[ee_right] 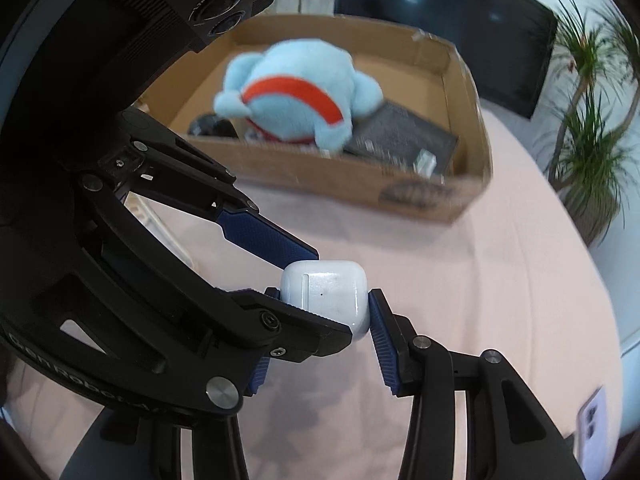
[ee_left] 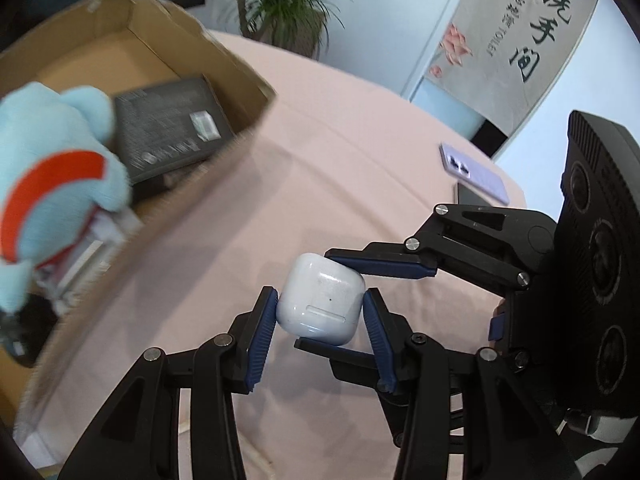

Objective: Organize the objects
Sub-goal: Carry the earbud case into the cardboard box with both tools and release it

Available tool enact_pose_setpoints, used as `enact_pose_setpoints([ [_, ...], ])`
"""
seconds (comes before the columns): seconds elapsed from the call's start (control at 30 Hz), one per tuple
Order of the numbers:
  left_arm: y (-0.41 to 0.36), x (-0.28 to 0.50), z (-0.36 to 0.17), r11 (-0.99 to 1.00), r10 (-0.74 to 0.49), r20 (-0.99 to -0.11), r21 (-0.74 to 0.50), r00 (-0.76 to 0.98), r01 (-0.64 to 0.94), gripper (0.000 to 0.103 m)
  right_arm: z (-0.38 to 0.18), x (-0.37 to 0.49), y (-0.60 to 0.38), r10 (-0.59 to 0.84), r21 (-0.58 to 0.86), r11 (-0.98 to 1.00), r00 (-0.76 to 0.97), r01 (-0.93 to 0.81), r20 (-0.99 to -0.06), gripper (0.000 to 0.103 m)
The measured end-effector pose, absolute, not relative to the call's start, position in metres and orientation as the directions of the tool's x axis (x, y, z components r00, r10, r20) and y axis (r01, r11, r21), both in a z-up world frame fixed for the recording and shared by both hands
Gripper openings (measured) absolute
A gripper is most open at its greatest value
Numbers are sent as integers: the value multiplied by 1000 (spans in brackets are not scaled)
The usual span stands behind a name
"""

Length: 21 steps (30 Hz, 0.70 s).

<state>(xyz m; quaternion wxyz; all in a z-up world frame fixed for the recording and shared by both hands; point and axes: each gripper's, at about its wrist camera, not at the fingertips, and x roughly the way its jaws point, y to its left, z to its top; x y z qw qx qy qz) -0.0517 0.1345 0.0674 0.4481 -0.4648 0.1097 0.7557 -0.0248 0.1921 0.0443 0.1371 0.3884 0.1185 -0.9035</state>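
Note:
A white earbud case point(ee_left: 322, 300) is held above the pink tablecloth by both grippers at once. My left gripper point(ee_left: 320, 308) is shut on its left and right sides. My right gripper point(ee_left: 332, 304) comes in from the right and pinches it top and bottom. In the right wrist view the case point(ee_right: 326, 296) sits between my right gripper point(ee_right: 324, 304) pads, with the left gripper's fingers point(ee_right: 276, 240) clamping it from the left. A cardboard box point(ee_right: 400, 188) holds a blue plush toy point(ee_right: 296, 96) and a dark flat box point(ee_right: 400, 136).
A lilac phone point(ee_left: 474, 172) lies on the far right of the round table point(ee_left: 320, 152), also at the right wrist view's lower right point(ee_right: 592, 420). Potted plants point(ee_right: 588, 152) stand behind the table. A wall sign point(ee_left: 516, 28) hangs beyond.

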Motion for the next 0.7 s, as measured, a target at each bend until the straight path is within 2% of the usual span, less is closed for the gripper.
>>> enact_pose_setpoints([
  [0.33, 78, -68, 105, -645, 604, -741, -237, -295, -727, 42, 85, -47, 150, -192, -175, -894, -706, 412, -682, 42],
  [0.7, 33, -85, 122, -700, 617, -692, -267, -374, -662, 43, 106, -68, 111, -232, -224, -848, -718, 480, -657, 42],
])
